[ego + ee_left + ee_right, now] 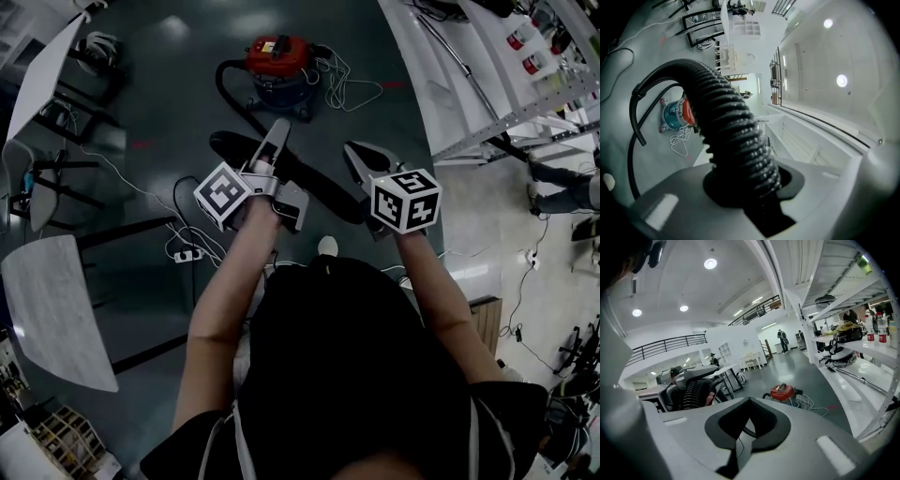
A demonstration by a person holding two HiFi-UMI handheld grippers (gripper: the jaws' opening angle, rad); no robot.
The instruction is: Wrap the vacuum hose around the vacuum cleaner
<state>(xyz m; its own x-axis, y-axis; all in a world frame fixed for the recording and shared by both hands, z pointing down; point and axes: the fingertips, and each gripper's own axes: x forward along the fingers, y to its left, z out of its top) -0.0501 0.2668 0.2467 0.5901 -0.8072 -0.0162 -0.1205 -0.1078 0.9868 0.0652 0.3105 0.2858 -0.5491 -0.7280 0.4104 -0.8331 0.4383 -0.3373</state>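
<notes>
Between jaws of the left gripper [754, 187], clamps the ribbed black vacuum hose [731, 126], trailing over the floor [159, 103] to the red vacuum cleaner [278, 58] well ahead. Holds the right gripper [745, 427] pressed together, empty. Likely handles light, springy, grippy; best taken on the ribs, farther along.

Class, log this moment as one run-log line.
left gripper: shut on vacuum hose | right gripper: shut, empty | vacuum cleaner: on floor ahead | wrap: not yet done
</notes>
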